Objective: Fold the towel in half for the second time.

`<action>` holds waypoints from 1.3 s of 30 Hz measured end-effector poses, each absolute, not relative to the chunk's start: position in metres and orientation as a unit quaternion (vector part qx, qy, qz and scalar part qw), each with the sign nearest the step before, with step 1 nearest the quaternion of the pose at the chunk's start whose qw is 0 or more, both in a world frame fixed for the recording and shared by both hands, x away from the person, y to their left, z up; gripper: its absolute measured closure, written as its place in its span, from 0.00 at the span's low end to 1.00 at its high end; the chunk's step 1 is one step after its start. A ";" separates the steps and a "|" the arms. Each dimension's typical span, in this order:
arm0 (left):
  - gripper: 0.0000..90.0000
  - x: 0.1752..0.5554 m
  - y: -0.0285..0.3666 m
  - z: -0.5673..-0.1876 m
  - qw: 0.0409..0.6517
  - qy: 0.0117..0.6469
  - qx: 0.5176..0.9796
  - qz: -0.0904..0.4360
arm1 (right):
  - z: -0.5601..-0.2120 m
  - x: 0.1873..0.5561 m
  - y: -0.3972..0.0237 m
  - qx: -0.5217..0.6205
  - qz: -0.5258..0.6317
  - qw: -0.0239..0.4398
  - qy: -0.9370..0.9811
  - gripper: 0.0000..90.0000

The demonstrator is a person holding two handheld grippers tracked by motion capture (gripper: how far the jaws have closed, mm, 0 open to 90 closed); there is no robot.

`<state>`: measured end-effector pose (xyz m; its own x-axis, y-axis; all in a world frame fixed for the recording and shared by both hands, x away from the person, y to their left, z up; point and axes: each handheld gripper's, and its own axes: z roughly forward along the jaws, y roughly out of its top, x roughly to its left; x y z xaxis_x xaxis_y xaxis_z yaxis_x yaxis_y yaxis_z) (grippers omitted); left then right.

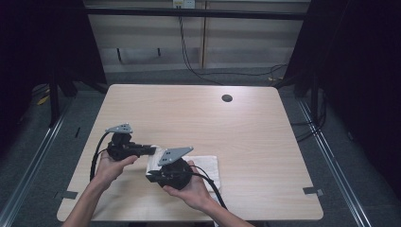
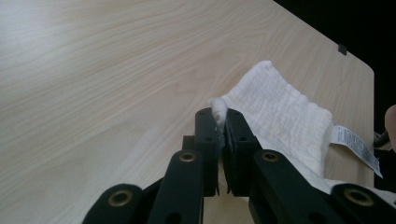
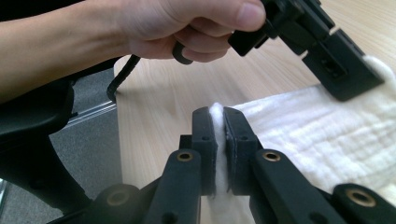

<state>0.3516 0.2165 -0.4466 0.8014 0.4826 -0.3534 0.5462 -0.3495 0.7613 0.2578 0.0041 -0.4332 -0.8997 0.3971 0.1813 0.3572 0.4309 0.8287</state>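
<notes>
Pinching the white crinkled cotton cloth (image 1: pixel 208 165) from both sides: left gripper (image 2: pixel 222 122) clamped on one corner, right gripper (image 3: pixel 217 116) clamped on another edge. Both hands low over the pale wooden table (image 1: pixel 198 113), angled toward each other.

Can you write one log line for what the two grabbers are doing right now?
left gripper: fingers shut on white cloth | right gripper: fingers shut on white cloth | table: cloth partly lifted

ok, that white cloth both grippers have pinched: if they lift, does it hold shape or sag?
Likely sags: the white cloth already bunches between the left gripper pads and drapes in soft folds. Probably light, thin quilted weave. The right gripper also clamps an edge, so the span between should droop.
</notes>
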 end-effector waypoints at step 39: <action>0.94 0.365 0.141 -0.451 0.452 0.275 0.846 -0.056 | -0.440 0.248 -0.077 0.275 0.492 0.042 0.825 0.93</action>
<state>0.3655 0.1405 -0.4512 0.8424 0.4153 -0.3432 0.5161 -0.4393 0.7353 0.2482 -0.0767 -0.4399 -0.8450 0.4953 0.2016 0.4127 0.3643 0.8348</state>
